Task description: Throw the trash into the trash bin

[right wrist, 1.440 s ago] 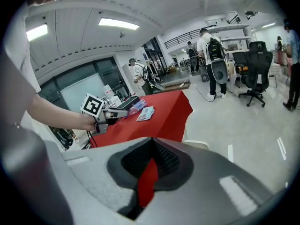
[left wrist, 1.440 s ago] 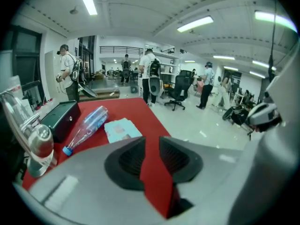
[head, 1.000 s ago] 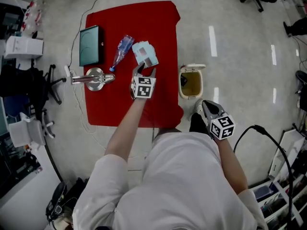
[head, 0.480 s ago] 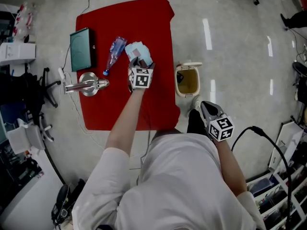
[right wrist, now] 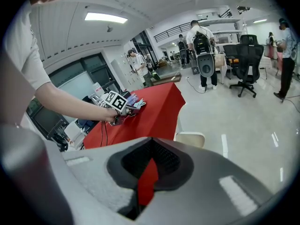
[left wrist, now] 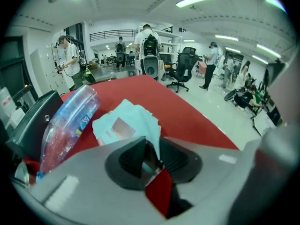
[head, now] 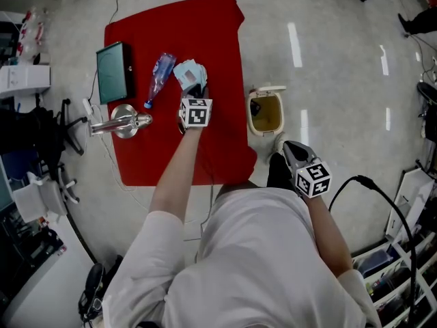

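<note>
A crumpled pale blue paper packet [head: 186, 72] [left wrist: 125, 122] lies on the red table [head: 205, 33], next to a clear plastic bottle [head: 158, 74] [left wrist: 65, 121]. My left gripper [head: 196, 89] [left wrist: 154, 159] points down at the packet's near edge. Its jaws have just been closing, and a corner of the packet is pinched between the pads. The small trash bin [head: 250, 117] [right wrist: 190, 138] stands open on the floor by the table's right edge. My right gripper [head: 289, 149] [right wrist: 145, 182] hangs near the bin, shut with nothing in it.
A dark flat case [head: 113, 70] [left wrist: 33, 121] and a shiny metal utensil [head: 123, 121] lie on the table's left side. A black cable [head: 382, 197] loops on the floor at right. Office chairs and several people stand farther off.
My left gripper went forward and down onto the pale blue packet, opened wide, then closed on its edge. The right gripper stayed where it was.
</note>
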A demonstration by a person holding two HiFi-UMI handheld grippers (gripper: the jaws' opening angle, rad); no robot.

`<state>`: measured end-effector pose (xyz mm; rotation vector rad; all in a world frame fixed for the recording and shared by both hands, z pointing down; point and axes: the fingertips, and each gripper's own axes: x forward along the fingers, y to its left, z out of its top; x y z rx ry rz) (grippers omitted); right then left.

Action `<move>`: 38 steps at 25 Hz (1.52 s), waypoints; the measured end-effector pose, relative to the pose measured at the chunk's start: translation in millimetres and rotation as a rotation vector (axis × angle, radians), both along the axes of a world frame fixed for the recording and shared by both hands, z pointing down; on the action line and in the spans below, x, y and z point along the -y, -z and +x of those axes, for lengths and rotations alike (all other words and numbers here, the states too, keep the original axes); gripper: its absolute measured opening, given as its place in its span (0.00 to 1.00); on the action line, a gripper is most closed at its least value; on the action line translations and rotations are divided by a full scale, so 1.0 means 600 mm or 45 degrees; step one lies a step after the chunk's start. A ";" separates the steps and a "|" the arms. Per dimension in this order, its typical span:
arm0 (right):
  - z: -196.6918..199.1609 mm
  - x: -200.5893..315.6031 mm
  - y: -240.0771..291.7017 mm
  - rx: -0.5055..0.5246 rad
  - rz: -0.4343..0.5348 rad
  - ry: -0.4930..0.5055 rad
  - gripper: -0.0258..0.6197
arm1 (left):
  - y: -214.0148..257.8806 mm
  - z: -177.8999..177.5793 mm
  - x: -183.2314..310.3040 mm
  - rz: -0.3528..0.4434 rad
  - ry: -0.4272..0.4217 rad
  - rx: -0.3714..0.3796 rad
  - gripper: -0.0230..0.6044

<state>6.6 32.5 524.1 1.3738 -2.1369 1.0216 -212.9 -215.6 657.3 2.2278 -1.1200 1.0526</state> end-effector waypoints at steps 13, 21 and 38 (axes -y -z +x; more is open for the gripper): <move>0.008 -0.026 0.000 0.032 0.043 0.001 0.04 | 0.086 0.017 -0.072 0.078 0.048 -0.089 0.06; 0.016 -0.049 0.006 0.072 0.086 0.033 0.04 | 0.125 0.040 -0.132 0.120 0.066 -0.105 0.05; 0.095 -0.074 0.011 0.108 0.118 0.100 0.04 | 0.140 0.168 -0.283 0.033 0.107 -0.172 0.05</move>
